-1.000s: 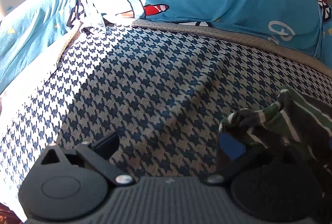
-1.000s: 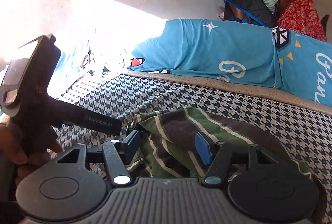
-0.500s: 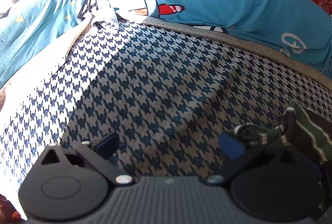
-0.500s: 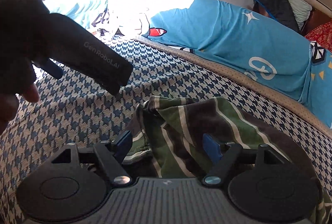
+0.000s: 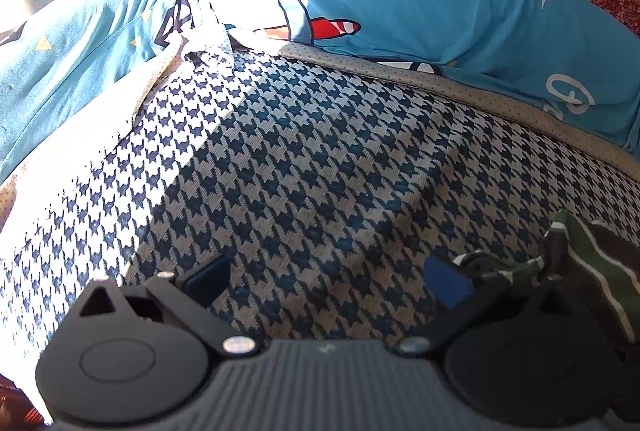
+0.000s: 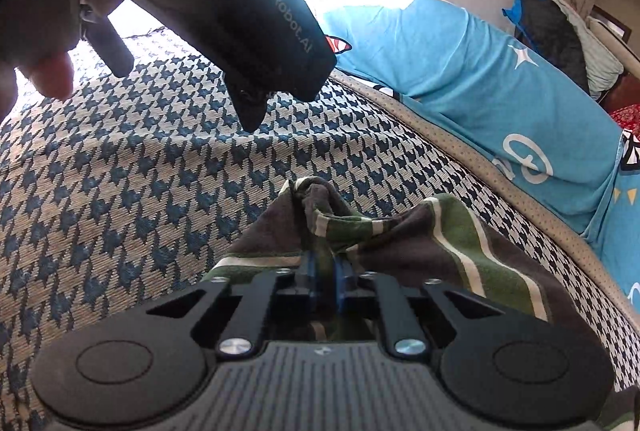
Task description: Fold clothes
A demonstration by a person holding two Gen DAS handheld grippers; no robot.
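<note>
Stripes of green, brown and cream bunch up between the blue pads (image 6: pixel 339 277) of the right gripper (image 6: pixel 325 277), which is clamped tight on a raised fold of the striped garment (image 6: pixel 420 243). That garment lies on the houndstooth bedcover (image 6: pixel 140 199), spreading out to the right of the pinch and under the gripper's body. Over on the left wrist view, the left gripper (image 5: pixel 326 277) stands with its jaws wide apart above the houndstooth cloth and nothing between them; a crumpled edge of the striped garment sits just beside its right blue pad (image 5: pixel 448 283), though whether cloth and pad touch is hard to tell. From the right wrist view, the left gripper's dark body looms at the top, held by a person's hand (image 6: pixel 44 63). Blue printed pillows (image 5: pixel 460 11) line the far edge of the bed, part of them in strong sunlight.
</note>
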